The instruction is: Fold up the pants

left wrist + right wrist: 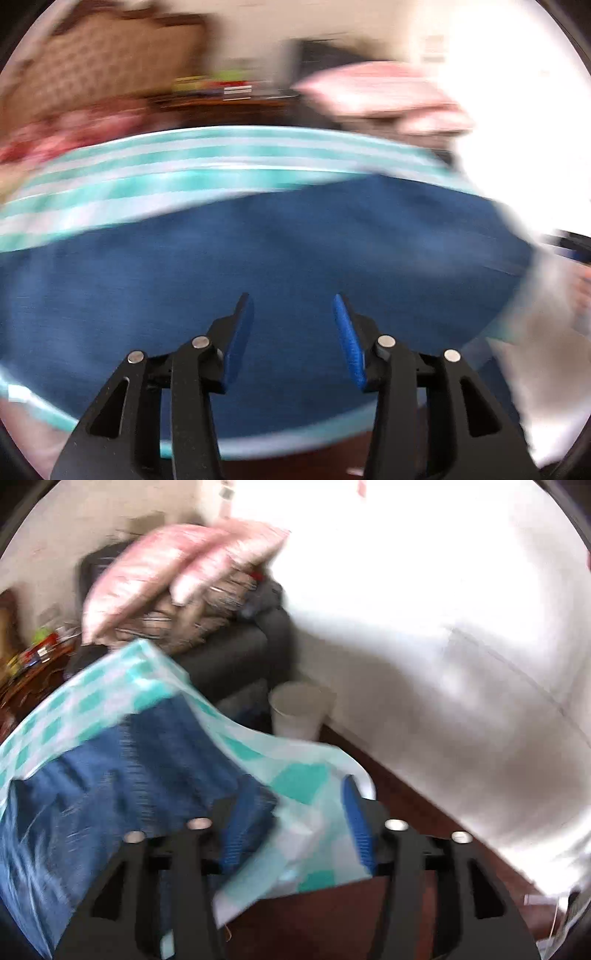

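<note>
Nearest our left wrist camera are the two blue pads of our left gripper (293, 306), standing apart with only air between them and nothing gripped. Just beyond and below them lie the blue denim pants (280, 254), spread broad and fairly flat across the teal-and-white checked cloth (207, 166) that covers the work surface. The cloth shows as a band along the far edge of the pants and as a thin strip on the near side, so the pants fill most of the surface.

In our right wrist view, our right gripper (295, 812) also has its jaws well spread. Its left pad (236, 830) sits over the edge of the denim, while the other pad is over a bare corner of the checked cloth where it hangs toward the dark wooden floor (399, 797). We cannot see either pad pressing on fabric, so we judge this gripper empty too.

Both pictures are smeared, so creases and seams are hard to read. With both sets of jaws free above a garment lying flat, we judge that we are between grasps, probably placed to pick a fresh edge for the next fold.

Behind the table, pink pillows (177, 572) are piled on a dark sofa (236, 653), and a white bin (299, 709) stands on the floor beside it.
</note>
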`<state>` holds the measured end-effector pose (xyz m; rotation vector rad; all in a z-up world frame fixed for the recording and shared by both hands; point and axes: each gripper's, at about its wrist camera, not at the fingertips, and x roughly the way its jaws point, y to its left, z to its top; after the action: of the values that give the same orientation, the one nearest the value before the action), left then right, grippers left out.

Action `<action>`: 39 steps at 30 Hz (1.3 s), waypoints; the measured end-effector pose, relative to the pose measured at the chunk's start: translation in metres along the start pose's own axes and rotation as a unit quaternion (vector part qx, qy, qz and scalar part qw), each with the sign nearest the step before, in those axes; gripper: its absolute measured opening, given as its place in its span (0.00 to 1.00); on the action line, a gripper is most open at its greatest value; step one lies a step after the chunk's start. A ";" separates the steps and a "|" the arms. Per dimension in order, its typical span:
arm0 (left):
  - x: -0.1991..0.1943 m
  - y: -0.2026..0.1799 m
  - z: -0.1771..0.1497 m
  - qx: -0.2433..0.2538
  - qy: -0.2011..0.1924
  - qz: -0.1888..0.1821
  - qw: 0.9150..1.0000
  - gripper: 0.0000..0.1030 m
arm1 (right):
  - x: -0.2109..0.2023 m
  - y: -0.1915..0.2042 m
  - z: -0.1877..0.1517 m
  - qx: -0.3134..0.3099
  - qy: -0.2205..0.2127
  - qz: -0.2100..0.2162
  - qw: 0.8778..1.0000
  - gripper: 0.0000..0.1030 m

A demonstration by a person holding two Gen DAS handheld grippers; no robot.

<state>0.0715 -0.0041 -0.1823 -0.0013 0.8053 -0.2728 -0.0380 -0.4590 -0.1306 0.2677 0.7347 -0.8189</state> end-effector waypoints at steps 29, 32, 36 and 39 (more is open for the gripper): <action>0.004 0.298 0.019 -0.118 0.051 0.216 0.968 0.97 | -0.116 0.362 -0.124 -0.330 0.039 0.349 0.876 0.84; 0.003 0.340 0.008 -0.153 0.080 0.272 0.947 0.89 | -0.123 0.378 -0.135 -0.345 0.036 0.331 0.878 0.84; -0.035 0.329 0.012 -0.171 0.026 0.288 0.942 0.62 | -0.125 0.385 -0.141 -0.329 0.038 0.307 0.892 0.84; -0.041 0.268 0.013 -0.108 0.004 0.215 0.971 0.55 | -0.115 0.393 -0.149 -0.326 0.068 0.304 0.893 0.83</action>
<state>0.1179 0.2633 -0.1723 -0.0304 0.8189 0.2263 0.1282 -0.0595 -0.1815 -0.0623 0.9466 0.0675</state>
